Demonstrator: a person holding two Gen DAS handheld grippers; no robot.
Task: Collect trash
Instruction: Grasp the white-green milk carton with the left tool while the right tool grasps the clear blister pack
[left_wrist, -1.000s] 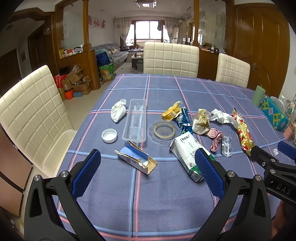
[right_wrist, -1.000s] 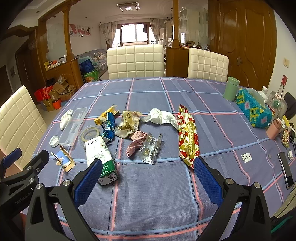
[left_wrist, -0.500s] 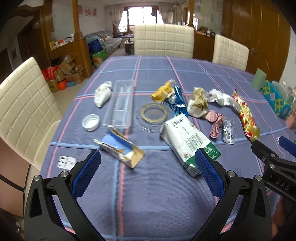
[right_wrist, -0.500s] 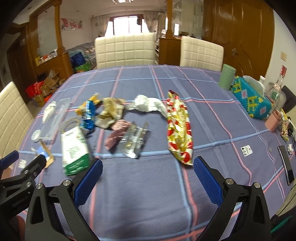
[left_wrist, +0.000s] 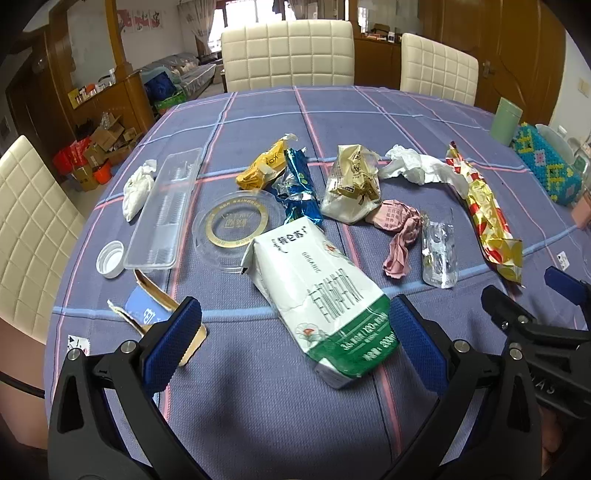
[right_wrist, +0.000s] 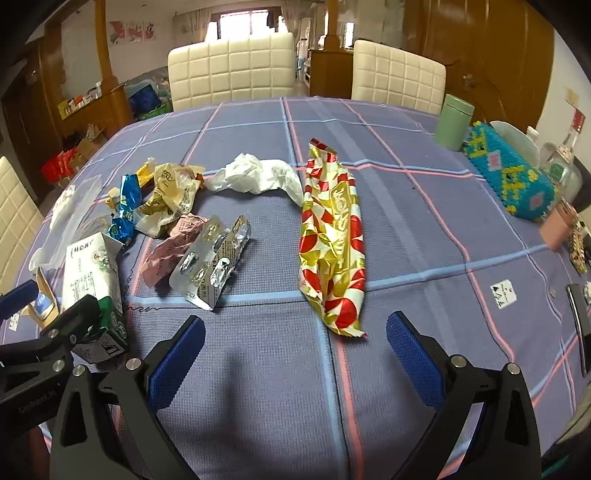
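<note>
Trash lies scattered on a purple plaid tablecloth (left_wrist: 258, 406). A white and green milk carton (left_wrist: 317, 295) lies flat, its green end between the blue pads of my open left gripper (left_wrist: 295, 343). A torn blue cardboard box (left_wrist: 155, 314) sits by the left pad. My right gripper (right_wrist: 295, 354) is open just short of the red and gold wrapper (right_wrist: 332, 240). A silver blister pack (right_wrist: 212, 266), a pink wrapper (right_wrist: 170, 247), white tissue (right_wrist: 258, 177) and several foil wrappers lie beyond.
A clear plastic tray (left_wrist: 164, 218), a round clear lid (left_wrist: 236, 225), a white cap (left_wrist: 110, 258) and a white wad (left_wrist: 137, 188) lie at the left. A green cup (right_wrist: 453, 122), a beaded box (right_wrist: 509, 173) and a phone (right_wrist: 580, 328) stand at the right. Cream chairs (right_wrist: 232, 70) ring the table.
Both grippers have moved forward and down toward the table. The milk carton now lies between the left pads, and the red and gold wrapper is close ahead of the right gripper.
</note>
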